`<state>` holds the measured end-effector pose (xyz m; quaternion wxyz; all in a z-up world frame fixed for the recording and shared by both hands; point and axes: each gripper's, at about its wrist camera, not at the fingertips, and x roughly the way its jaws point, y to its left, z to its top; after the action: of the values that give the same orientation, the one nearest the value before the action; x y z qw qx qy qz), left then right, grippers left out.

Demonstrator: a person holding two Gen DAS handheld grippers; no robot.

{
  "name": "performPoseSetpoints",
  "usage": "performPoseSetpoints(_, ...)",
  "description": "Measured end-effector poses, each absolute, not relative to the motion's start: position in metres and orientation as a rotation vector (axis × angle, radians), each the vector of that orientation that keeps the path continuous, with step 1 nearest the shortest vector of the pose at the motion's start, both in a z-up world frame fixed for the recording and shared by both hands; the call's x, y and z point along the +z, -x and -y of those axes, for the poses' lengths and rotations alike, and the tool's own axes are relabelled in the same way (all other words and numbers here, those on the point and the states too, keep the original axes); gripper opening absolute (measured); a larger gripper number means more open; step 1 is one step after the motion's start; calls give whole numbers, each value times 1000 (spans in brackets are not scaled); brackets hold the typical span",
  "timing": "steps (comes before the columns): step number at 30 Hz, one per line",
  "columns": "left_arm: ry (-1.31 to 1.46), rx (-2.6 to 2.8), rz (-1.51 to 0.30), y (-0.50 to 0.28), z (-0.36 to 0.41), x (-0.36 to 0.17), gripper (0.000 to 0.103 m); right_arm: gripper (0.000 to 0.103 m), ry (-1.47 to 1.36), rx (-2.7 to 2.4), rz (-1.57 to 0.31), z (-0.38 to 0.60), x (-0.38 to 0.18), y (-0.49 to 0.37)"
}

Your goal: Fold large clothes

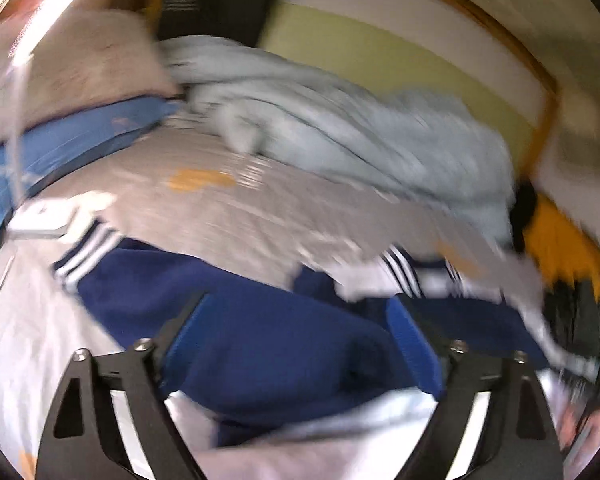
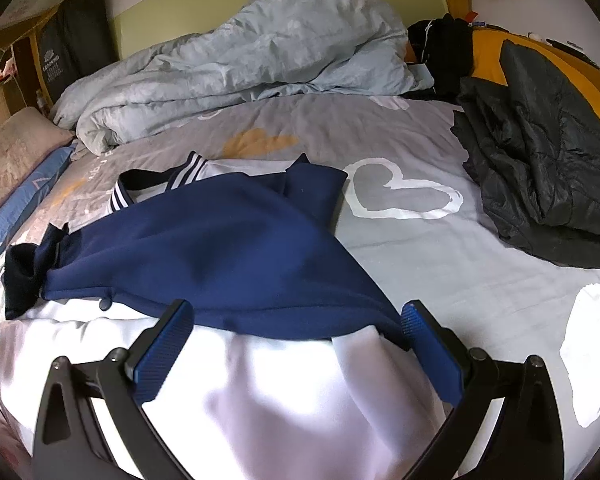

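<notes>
Your right gripper [image 2: 296,320] sits nearest the lens, its blue ribbed pads [image 2: 164,352] spread wide with nothing pinched; both hover just over the white body of the garment, right at the edge where a navy sleeve overlaps it. That navy-and-white jacket [image 2: 228,248] lies on the bed, its navy part draped diagonally across the white panel, the dark cuff [image 2: 22,276] reaching out to the left and the striped collar [image 2: 156,184] at the far end. Beyond it the grey bedsheet [image 2: 420,272] carries a white heart outline [image 2: 400,192] just right of the jacket and an orange heart [image 2: 256,140] behind the collar. A pale blue duvet [image 2: 240,60] is heaped along the far side, a dark quilted jacket [image 2: 540,168] lies crumpled at the right, well apart from the garment, and a pillow [image 2: 16,152] rests at the left edge.

Your left gripper [image 1: 298,308] is likewise spread, its pads holding nothing, with navy cloth lying below and between them. That view is blurred, but you can make out the striped trim [image 1: 84,252], the grey sheet and the pale duvet behind.
</notes>
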<state>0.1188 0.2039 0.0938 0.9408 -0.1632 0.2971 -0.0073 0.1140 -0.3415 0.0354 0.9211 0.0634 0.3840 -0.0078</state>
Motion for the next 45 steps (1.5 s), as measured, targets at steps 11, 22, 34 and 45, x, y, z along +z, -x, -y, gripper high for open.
performPoseSetpoints(11, 590, 275, -876, -159, -308, 5, 88, 103, -65, -26, -795, 331, 31, -116)
performPoseSetpoints(22, 522, 284, -819, -171, -307, 8, 3, 103, -91, -4, -803, 334, 32, -116)
performPoseSetpoints(34, 205, -477, -474, -102, -79, 118, 3, 103, -86, -4, -799, 334, 33, -114)
performPoseSetpoints(45, -61, -585, -704, -53, 18, 42, 59, 103, -90, 9, -792, 332, 37, -112)
